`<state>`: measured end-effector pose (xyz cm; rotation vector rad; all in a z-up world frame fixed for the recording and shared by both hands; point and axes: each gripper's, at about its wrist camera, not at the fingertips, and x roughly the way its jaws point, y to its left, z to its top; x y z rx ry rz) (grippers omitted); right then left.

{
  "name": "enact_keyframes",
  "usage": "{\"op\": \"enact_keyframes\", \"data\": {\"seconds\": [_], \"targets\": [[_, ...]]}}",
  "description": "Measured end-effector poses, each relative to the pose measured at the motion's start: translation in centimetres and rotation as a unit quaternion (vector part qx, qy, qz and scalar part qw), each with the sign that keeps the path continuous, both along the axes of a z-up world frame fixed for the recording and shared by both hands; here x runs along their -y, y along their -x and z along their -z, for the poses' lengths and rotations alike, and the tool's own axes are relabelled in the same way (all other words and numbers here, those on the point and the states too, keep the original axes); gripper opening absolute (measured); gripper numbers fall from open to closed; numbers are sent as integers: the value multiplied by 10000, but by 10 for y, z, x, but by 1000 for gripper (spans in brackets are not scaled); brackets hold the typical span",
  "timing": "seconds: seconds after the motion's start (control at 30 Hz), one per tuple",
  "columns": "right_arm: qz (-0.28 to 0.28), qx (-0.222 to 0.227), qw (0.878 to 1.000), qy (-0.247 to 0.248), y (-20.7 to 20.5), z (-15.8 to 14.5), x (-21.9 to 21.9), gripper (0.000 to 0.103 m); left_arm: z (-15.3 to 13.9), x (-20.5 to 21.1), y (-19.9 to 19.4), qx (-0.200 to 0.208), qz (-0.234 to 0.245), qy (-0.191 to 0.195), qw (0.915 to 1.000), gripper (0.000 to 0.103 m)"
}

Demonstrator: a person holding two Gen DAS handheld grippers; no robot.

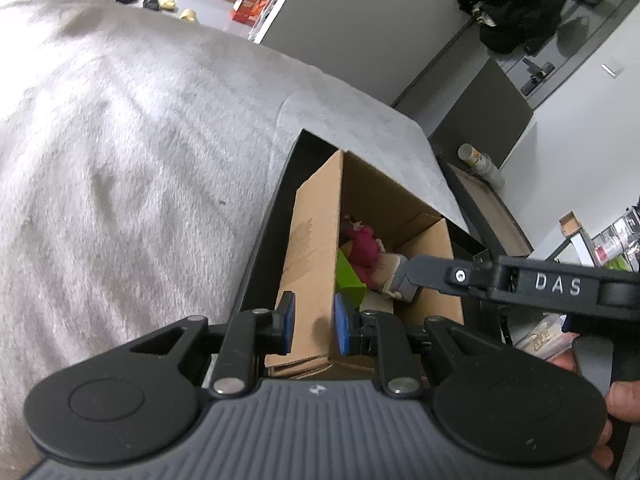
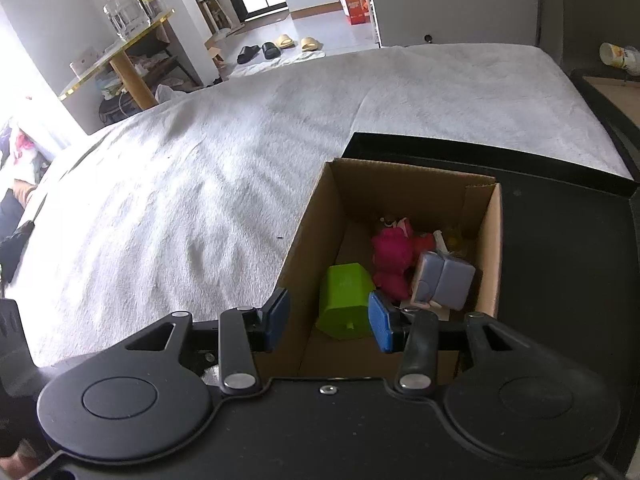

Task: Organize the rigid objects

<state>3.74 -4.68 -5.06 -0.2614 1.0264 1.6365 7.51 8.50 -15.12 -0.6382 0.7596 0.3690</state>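
An open cardboard box [image 2: 486,232] stands on a black surface beside a grey blanket. Inside lie a green block [image 2: 344,300], a magenta plush toy [image 2: 392,256] and a grey-blue cube [image 2: 444,280]. My right gripper [image 2: 330,320] is open and empty, straddling the box's near-left wall. My left gripper [image 1: 314,324] is shut on the box's left wall [image 1: 312,264]. In the left wrist view the right gripper's arm [image 1: 520,282] reaches over the box, above the green block [image 1: 350,276], the plush toy [image 1: 362,246] and the cube [image 1: 404,286].
The grey blanket [image 2: 200,184] covers the bed left of the box. The black surface [image 2: 560,240] lies to the right. A white canister [image 2: 618,56] stands at the far right. Slippers [image 2: 276,48] lie on the floor beyond.
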Motion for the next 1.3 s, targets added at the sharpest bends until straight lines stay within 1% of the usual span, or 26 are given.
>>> {"op": "enact_keyframes", "data": {"seconds": [0.13,0.27,0.43,0.5,0.53,0.6,0.63,0.67,0.7,0.73,0.77,0.8,0.83,0.93,1.0,1.03,1.1,1.17,1.3], "targets": [[143,1,9999,4,-6,-3,14,44,-16,4,3,38,280,-186,9994,20],[296,38,9996,-3,-18,-6,33,44,-40,14,5,78,621,-538,9966,20],[491,55,9988,-36,-32,-10,56,47,-66,28,5,60,975,-826,9918,22],[558,45,9984,-70,-40,-11,67,51,-75,34,4,-15,1137,-956,9889,22],[586,50,9982,-91,-45,-12,73,53,-78,36,4,-58,1200,-1011,9876,26],[678,86,9976,-147,-54,-15,85,59,-86,42,5,-122,1314,-1136,9847,36],[702,98,9973,-169,-58,-16,91,61,-89,44,6,-159,1344,-1195,9836,45],[721,101,9971,-198,-62,-18,96,64,-92,45,7,-183,1348,-1227,9831,51],[753,111,9968,-225,-65,-19,100,68,-96,46,9,-188,1347,-1235,9830,52],[792,133,9964,-256,-68,-21,105,70,-100,47,11,-200,1331,-1240,9831,56],[829,150,9960,-306,-71,-24,110,73,-103,47,13,-243,1287,-1274,9832,61],[869,159,9955,-354,-73,-26,114,80,-106,48,14,-290,1244,-1317,9830,64],[914,180,9949,-400,-76,-28,118,83,-110,48,15,-323,1210,-1355,9828,69],[969,258,9932,-588,-82,-36,130,89,-123,46,23,-290,1077,-1358,9844,75],[1018,301,9923,-643,-86,-40,136,100,-132,46,28,-308,975,-1400,9849,78],[1072,366,9913,-663,-87,-42,140,102,-136,46,31,-310,942,-1432,9847,80],[1115,443,9898,-763,-89,-45,148,103,-145,48,36,-276,892,-1478,9846,83],[1130,398,9893,-829,-93,-47,155,103,-152,50,42,-217,853,-1516,9845,86],[1264,336,9872,-911,-102,-51,169,103,-165,58,52,-125,778,-1583,9842,89]]}}
